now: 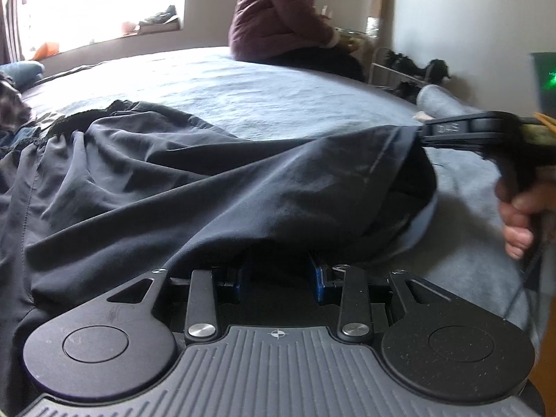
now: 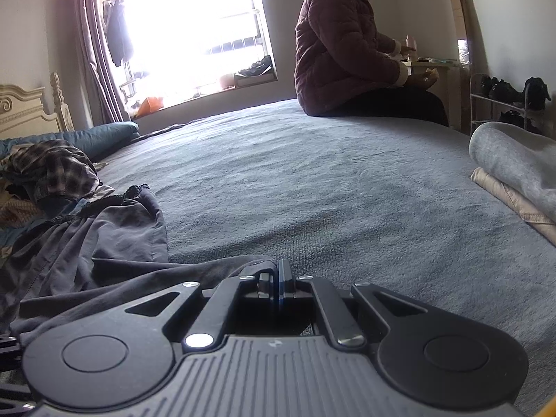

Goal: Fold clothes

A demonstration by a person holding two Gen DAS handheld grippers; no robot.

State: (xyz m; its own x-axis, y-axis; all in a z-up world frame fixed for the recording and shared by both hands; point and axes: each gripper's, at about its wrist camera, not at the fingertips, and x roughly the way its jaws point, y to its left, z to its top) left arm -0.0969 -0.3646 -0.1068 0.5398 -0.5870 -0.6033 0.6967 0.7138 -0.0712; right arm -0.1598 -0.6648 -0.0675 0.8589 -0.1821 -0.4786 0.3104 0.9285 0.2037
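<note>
Right gripper [image 2: 279,278] fingers pinched on trousers [image 1: 208,180] hem; left gripper [image 1: 278,274] wide, cloth draped; hem could slip if tugged.

A person in a maroon puffer jacket [image 2: 342,52] sits on the far edge of the bed, turned toward a small pale table [image 2: 432,69] by the wall. The bed is spread with a grey-blue blanket [image 2: 312,180]. Behind it a bright window [image 2: 194,24] glares white, with a curtain [image 2: 93,45] hanging at its left and dark garments [image 2: 118,31] hung beside it; shoes [image 2: 255,66] rest on the sill. A cream carved headboard [image 2: 31,111] stands at the left, with a blue pillow [image 2: 90,139] near it. By the right wall a metal rack [image 2: 500,104] carries dark shoes.
</note>
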